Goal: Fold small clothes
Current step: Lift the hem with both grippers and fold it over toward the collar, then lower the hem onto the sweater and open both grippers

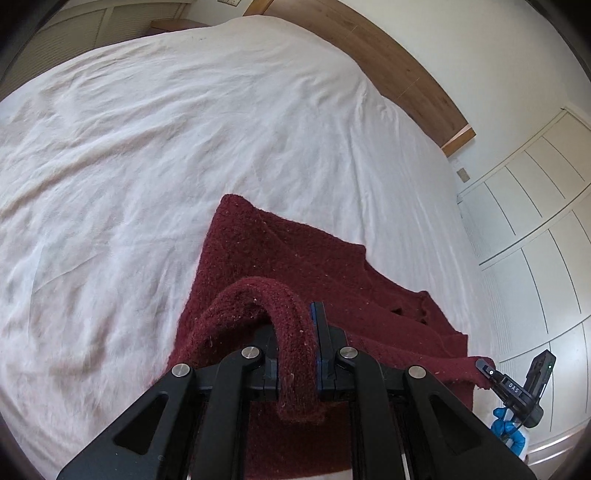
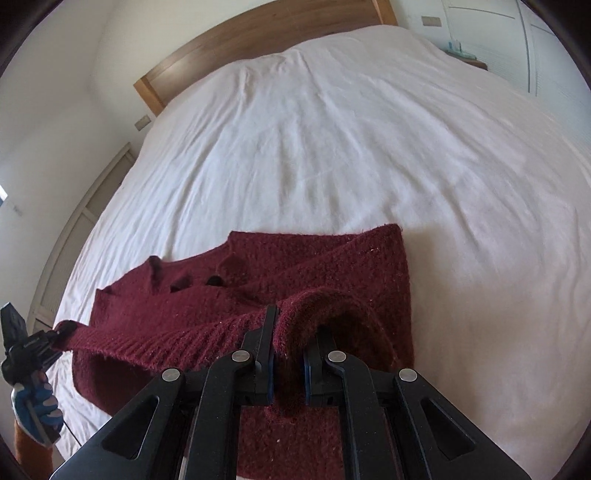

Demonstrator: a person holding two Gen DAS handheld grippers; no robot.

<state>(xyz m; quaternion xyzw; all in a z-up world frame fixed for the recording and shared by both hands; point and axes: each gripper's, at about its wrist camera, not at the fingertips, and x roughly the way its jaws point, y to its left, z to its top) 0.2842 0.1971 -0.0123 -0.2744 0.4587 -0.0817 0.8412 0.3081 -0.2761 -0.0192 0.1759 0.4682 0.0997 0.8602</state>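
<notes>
A dark red knit sweater [image 1: 295, 251] lies partly on the white bed [image 1: 184, 129], with its near hem lifted. My left gripper [image 1: 295, 321] is shut on a looped fold of that hem. In the right wrist view the same sweater [image 2: 332, 266] stretches leftward, and my right gripper [image 2: 291, 325] is shut on the hem's other end. Each view shows the other gripper at the far corner of the raised edge: the right gripper [image 1: 487, 371] and the left gripper [image 2: 62, 328]. Both are held by blue-gloved hands [image 2: 37, 406].
The wrinkled white sheet [image 2: 332, 129] spreads wide beyond the sweater. A wooden headboard [image 1: 388, 62] runs along the far side. White wardrobe doors [image 1: 535, 221] stand past the bed's edge, and a bedside table [image 1: 173, 24] sits at the far corner.
</notes>
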